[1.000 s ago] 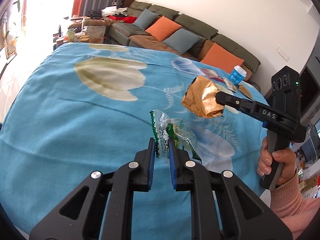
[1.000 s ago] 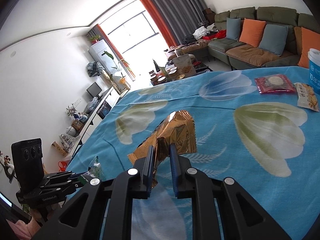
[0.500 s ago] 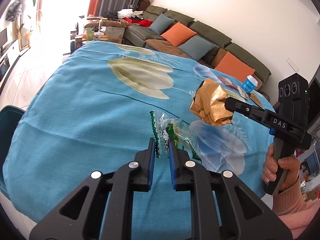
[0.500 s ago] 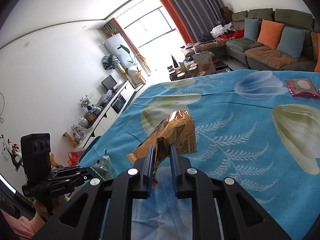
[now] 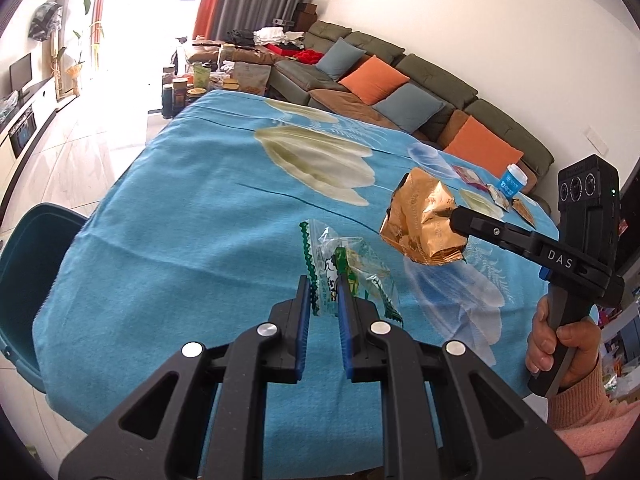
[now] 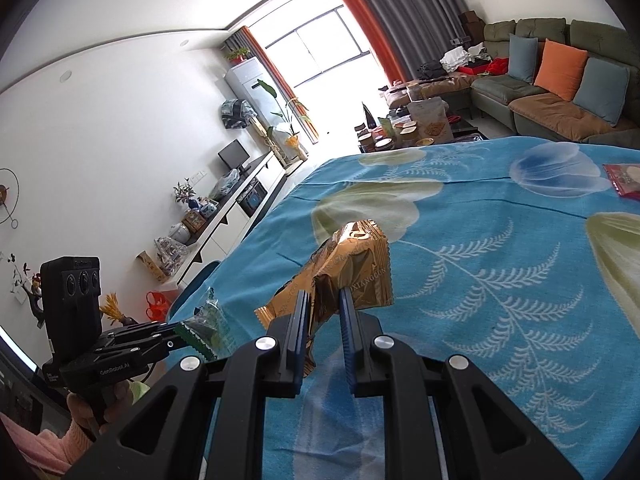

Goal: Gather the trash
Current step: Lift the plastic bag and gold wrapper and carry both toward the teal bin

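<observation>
We carry both pieces of trash above the blue-clothed desk (image 5: 192, 208), heading toward the teal bin (image 5: 28, 264) that shows past the desk's near-left corner. It lies left of and below the left gripper (image 5: 324, 292), so the left hand is nearer. That gripper's jaws pinch a clear green-edged wrapper (image 5: 352, 268), standing upright. The right gripper (image 6: 324, 312) has its jaws clamped on a crumpled gold bag (image 6: 352, 264), its long side slanting up to the right. Compared with a second ago, the bin has come into the left view and both views have swung along the desk toward the window.
</observation>
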Available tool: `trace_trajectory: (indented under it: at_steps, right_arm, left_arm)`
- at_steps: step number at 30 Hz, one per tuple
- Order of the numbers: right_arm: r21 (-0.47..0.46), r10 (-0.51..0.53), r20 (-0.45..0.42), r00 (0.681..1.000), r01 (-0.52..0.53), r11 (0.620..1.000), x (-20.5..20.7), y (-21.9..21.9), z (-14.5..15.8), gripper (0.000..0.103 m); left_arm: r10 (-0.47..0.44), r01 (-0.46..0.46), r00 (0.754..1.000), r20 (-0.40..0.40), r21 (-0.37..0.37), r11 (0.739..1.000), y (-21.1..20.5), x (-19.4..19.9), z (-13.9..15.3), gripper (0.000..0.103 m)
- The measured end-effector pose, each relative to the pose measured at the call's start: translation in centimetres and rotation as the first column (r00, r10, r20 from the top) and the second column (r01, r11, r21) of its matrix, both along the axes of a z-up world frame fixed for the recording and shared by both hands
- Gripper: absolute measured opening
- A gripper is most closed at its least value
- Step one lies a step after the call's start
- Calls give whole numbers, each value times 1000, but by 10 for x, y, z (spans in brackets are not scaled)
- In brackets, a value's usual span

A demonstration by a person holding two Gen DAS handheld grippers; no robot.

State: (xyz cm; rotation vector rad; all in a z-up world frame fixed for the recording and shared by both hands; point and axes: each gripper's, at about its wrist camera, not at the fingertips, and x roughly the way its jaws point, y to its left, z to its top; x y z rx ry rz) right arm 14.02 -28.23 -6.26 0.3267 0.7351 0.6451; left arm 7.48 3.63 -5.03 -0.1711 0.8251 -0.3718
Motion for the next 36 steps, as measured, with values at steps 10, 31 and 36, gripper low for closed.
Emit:
trace_trajectory:
  at_steps: [10,31,36]
  right_arm:
    - [-1,31,5,999,-31,1000,-3,13,2,14]
    - [-5,76,6,997,-76,997,-5,33,6,14]
    - [-6,85,7,996,-85,996,-5,39,7,14]
  left_arm:
    - [40,-40,999,-4,5,999,15,-6,-1,14]
    - [89,-89,996,12,6,996,34,-15,2,14]
    - [99,-99,995,14,6,995,38,-15,3,14]
